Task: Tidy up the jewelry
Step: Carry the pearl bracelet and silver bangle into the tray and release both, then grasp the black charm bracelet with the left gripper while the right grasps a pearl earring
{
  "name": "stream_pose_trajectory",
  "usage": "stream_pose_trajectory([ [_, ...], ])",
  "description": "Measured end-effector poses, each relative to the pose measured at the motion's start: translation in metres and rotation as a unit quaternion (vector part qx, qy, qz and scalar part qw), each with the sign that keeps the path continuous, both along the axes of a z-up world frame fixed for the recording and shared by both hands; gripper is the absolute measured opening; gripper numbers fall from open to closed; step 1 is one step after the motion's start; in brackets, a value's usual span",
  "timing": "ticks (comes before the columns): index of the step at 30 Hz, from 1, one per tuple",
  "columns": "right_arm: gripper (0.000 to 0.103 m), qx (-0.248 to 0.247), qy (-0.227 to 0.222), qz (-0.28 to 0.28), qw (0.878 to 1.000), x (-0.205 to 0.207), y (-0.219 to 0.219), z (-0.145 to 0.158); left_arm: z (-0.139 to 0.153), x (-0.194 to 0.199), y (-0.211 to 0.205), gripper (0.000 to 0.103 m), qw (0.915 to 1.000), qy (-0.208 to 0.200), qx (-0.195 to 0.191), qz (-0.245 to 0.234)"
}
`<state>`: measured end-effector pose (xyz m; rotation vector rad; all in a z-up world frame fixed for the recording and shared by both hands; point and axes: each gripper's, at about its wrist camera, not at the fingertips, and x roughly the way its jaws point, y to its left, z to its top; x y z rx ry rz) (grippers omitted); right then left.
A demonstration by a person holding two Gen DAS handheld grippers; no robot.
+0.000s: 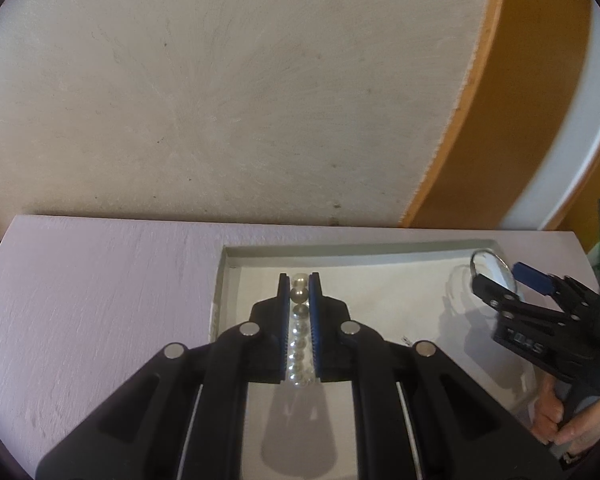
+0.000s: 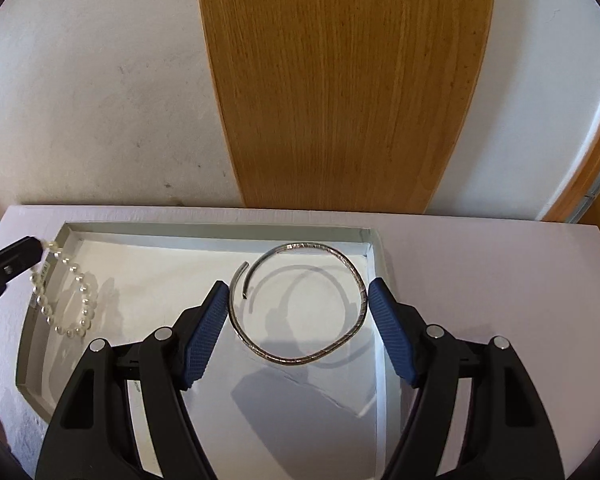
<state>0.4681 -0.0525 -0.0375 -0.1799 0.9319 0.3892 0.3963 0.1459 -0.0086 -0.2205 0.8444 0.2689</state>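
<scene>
My left gripper [image 1: 299,280] is shut on a pearl bracelet [image 1: 299,344] and holds it above the white tray [image 1: 340,249]. In the right wrist view the bracelet [image 2: 66,300] hangs from the left gripper's tip [image 2: 24,254] over the tray's left side. My right gripper [image 2: 298,292] holds a silver open bangle [image 2: 358,276] across its width between the blue pads [image 2: 206,328], above the tray's right part [image 2: 374,264]. In the left wrist view the right gripper [image 1: 496,280] and the bangle [image 1: 494,270] show at the tray's far right corner.
The tray sits in a pale lilac board [image 1: 100,300] on a surface against a white wall [image 1: 220,80]. A wooden panel [image 2: 348,80] stands behind. A hand [image 1: 560,420] grips the right tool.
</scene>
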Motion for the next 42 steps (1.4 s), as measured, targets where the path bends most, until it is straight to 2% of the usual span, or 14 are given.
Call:
stream_pose_trajectory([
  [1,0.083,0.011,0.004,0.004,1.0,-0.002,-0.003,0.002,-0.001,0.0,0.002,0.01,1.0,0.003,-0.003,0.003],
  [3,0.083,0.02,0.001,0.008,1.0,-0.006,-0.009,0.007,-0.001,-0.002,0.004,0.012,1.0,0.004,-0.005,0.004],
  [5,0.083,0.019,-0.006,0.01,1.0,-0.015,-0.017,0.011,0.001,-0.009,0.006,0.022,1.0,0.006,-0.003,0.006],
  [9,0.083,0.024,-0.012,0.007,1.0,-0.038,-0.04,0.016,0.006,-0.036,0.01,0.025,0.9998,0.003,-0.017,0.006],
  [11,0.083,0.025,-0.012,0.007,1.0,-0.052,-0.051,0.018,0.007,-0.052,0.011,0.03,0.9998,0.002,-0.018,0.005],
  [15,0.083,0.026,-0.009,0.009,1.0,-0.086,-0.074,0.019,0.011,-0.093,0.009,0.033,0.9999,-0.002,-0.015,0.002],
  [17,0.083,0.028,-0.011,0.01,0.999,-0.103,-0.081,0.02,0.012,-0.115,0.007,0.039,0.9999,-0.005,-0.016,0.0],
  [22,0.082,0.044,-0.022,0.018,0.999,-0.148,-0.095,0.024,0.01,-0.183,0.002,0.044,0.9994,-0.018,-0.024,-0.014],
  [27,0.082,0.053,-0.036,0.036,0.997,-0.195,-0.105,0.021,-0.005,-0.231,-0.005,0.045,0.999,-0.018,-0.035,-0.021],
  [32,0.076,0.036,-0.04,0.051,0.997,-0.227,-0.104,0.003,-0.022,-0.259,-0.014,0.045,0.9991,-0.006,-0.03,-0.031],
  [36,0.072,0.024,-0.029,0.051,0.998,-0.232,-0.103,-0.015,-0.032,-0.272,-0.017,0.045,0.9988,-0.001,-0.033,-0.035],
  [42,0.069,0.024,-0.018,0.048,0.998,-0.233,-0.103,-0.018,-0.038,-0.277,-0.02,0.046,0.9981,0.001,-0.041,-0.046],
])
